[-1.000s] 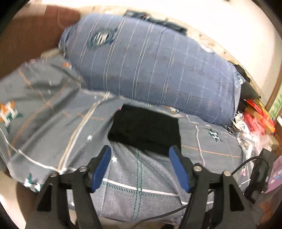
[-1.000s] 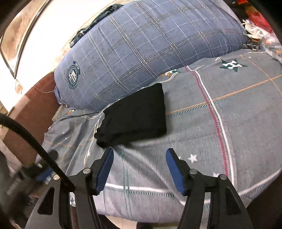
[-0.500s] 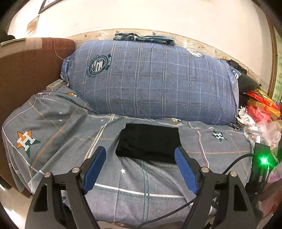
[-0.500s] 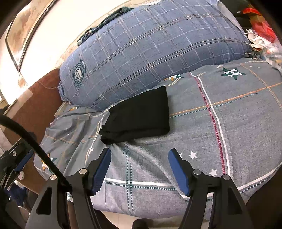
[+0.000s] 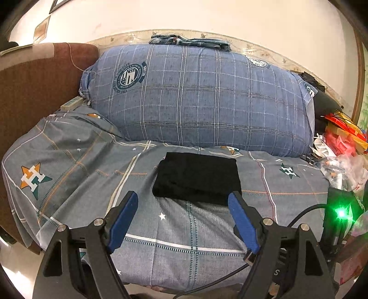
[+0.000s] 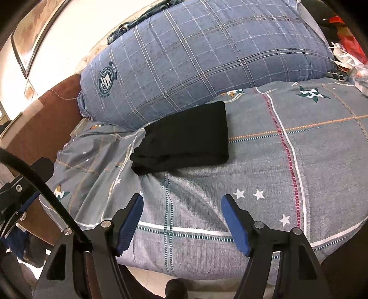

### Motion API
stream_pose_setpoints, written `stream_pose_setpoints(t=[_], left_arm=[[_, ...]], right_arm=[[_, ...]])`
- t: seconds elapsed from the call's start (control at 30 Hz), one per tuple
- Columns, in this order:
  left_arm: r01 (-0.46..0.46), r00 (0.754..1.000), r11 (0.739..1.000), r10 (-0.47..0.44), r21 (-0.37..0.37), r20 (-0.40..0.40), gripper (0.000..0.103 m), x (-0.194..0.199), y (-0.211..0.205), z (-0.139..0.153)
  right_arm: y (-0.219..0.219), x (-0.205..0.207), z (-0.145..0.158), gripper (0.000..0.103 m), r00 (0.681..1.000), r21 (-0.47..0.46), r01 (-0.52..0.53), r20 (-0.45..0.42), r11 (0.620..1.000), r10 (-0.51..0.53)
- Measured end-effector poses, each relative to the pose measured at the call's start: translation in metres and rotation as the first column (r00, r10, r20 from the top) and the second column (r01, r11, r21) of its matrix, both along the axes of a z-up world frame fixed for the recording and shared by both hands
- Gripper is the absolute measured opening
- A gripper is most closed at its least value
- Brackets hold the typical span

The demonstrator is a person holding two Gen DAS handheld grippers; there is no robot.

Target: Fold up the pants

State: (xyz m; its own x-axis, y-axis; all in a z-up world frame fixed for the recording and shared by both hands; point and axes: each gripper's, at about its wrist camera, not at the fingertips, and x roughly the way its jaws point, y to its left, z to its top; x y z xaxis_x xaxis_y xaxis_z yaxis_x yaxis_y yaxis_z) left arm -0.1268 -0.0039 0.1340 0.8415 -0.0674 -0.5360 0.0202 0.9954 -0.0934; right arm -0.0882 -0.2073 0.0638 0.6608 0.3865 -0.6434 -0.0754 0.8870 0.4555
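Nearest the onlooker, the left hand-held gripper (image 5: 182,202) hangs over the front edge of the bed with its blue-padded jaws spread wide and nothing between them. The right hand-held gripper (image 6: 181,203) stands the same way: released, empty, clear of the cloth.

Beyond both lies the folded black fabric pants bundle (image 5: 197,178), a compact rectangle flat on the grey checked bedsheet with star emblems (image 5: 76,165), just in front of the pillow. The right wrist view shows the bundle (image 6: 184,138) from the side, with stacked layered edges at its left end; the left wrist view shows it square-on.

Only the left wrist view takes in a black device with a lit green lamp (image 5: 341,212) at the right edge, and the heap of red and clear plastic packaging (image 5: 340,149) on the bed's far right. Only the right wrist view shows part of the left gripper's frame and a black cable (image 6: 46,191) at its left.

Behind the bundle rests the large blue plaid pillow with round crests (image 5: 202,99), crumpled dark blue cloth (image 5: 191,42) on top. A brown upholstered headboard (image 5: 34,92) stands at left; a cream wall (image 5: 184,16) closes the room.
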Motion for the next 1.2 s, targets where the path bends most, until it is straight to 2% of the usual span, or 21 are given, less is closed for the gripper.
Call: stream_pose_setpoints(t=[0.87,1.2], left_arm=[[-0.027,1.000,1.000,0.027,0.008,-0.014,0.081,0.002,0.009,-0.006],[-0.038,0.998,0.999,0.039,0.019,-0.052,0.081,0.011,0.012,-0.018]], right_arm=[[0.030,0.003,-0.022,0.078,0.993,-0.061,-0.087,-0.085,0.994,0.082],[0.030,0.007,-0.032,0.079,0.991,-0.057,-0.080,-0.113,0.995,0.073]])
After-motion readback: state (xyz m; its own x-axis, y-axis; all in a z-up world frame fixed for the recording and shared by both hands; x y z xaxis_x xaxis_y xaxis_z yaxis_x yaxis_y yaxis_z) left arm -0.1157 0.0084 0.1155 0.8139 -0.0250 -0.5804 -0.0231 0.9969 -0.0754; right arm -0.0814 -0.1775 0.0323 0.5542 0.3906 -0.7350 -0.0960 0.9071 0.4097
